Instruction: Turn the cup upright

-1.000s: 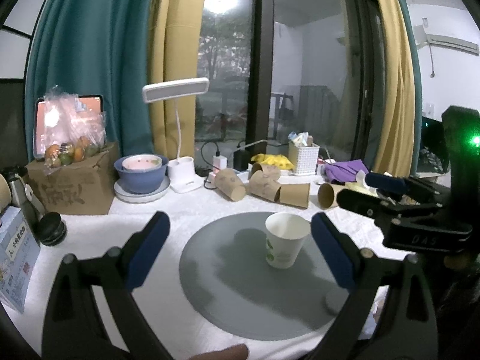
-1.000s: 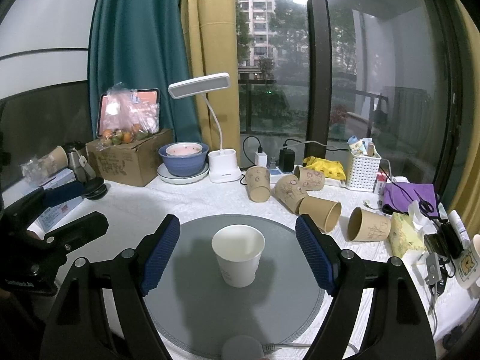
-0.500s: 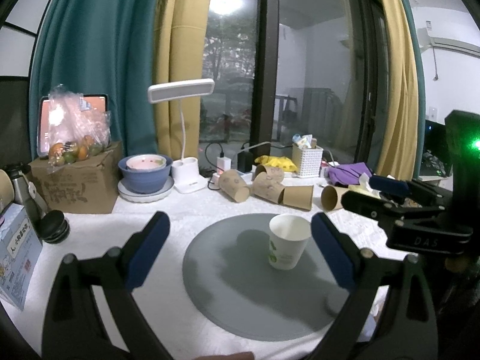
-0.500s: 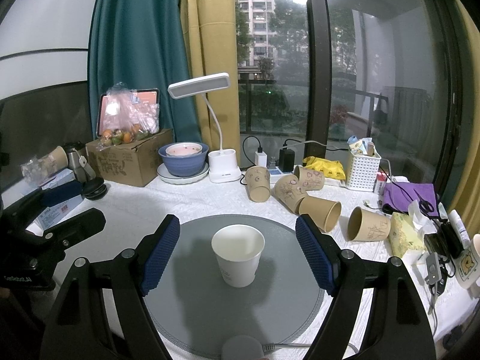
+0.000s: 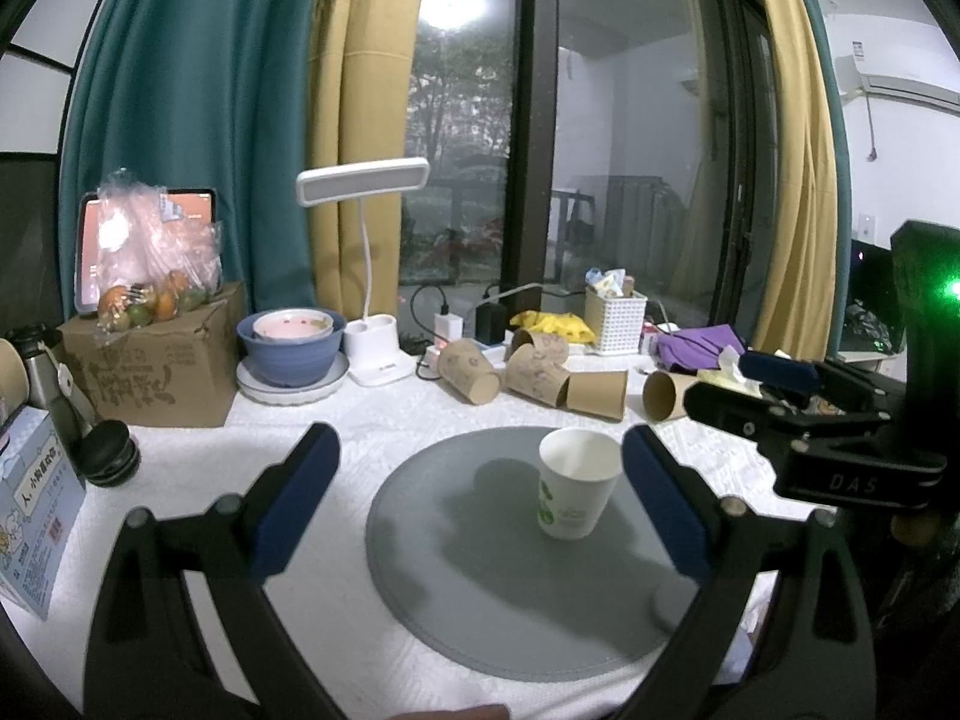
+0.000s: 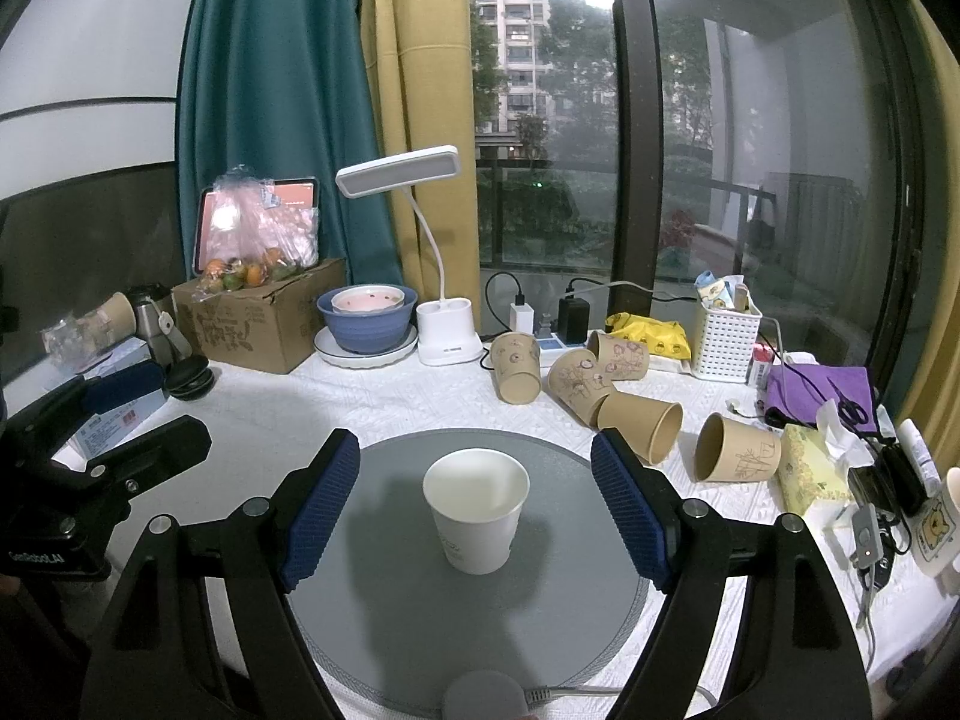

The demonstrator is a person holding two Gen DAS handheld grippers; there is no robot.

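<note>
The white paper cup (image 6: 476,510) stands upright on a round, smooth grey mat (image 6: 384,618). It sits between the blue ribbed pads of the right tongs (image 6: 476,516), touching neither; these tongs are spread wide and hold nothing. The left tongs (image 5: 480,504) are wide too and hold nothing, with the cup near their right pad. Past the tongs, brown paper cups (image 6: 639,417) lie tipped on the bumpy white table (image 6: 288,402).

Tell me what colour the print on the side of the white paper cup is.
Green, on the white paper cup; the left wrist view shows it best.
</note>
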